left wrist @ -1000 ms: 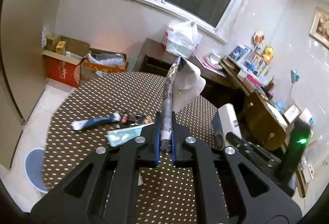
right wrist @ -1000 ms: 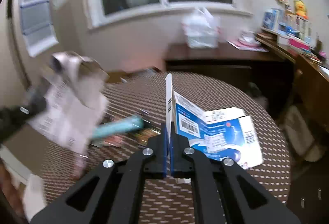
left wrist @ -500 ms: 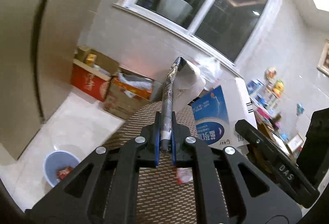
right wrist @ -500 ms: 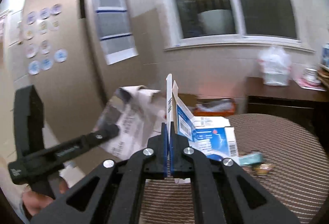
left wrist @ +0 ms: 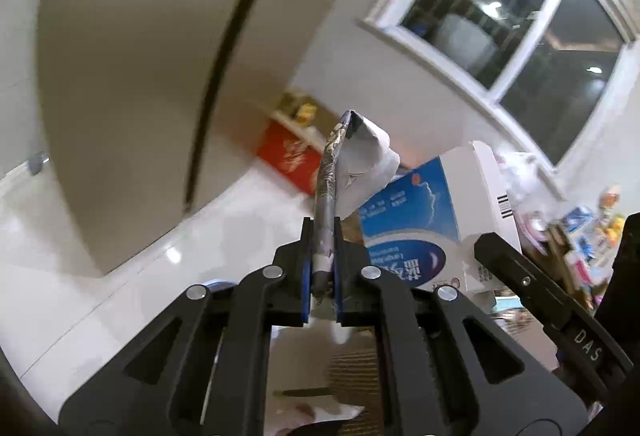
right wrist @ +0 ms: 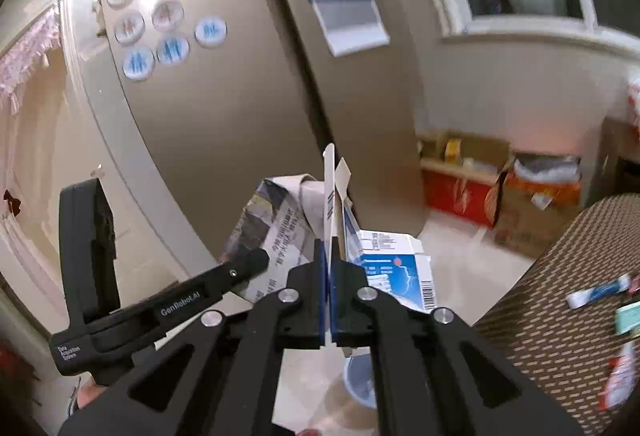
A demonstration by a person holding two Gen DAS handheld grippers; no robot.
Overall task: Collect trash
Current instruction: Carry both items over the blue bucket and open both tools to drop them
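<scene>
Hand-held grippers (left wrist: 322, 232) now perhaps off-table, floorward.

My left gripper (left wrist: 321, 256) was matte black plastic with blue finger pads (left wrist: 306, 268) and silver screw heads at the linkage pivots. My right gripper (right wrist: 330, 288) matched it. White lettering read "GenRobot.AI" on the left one's arm, "DAS" on the right's.
</scene>
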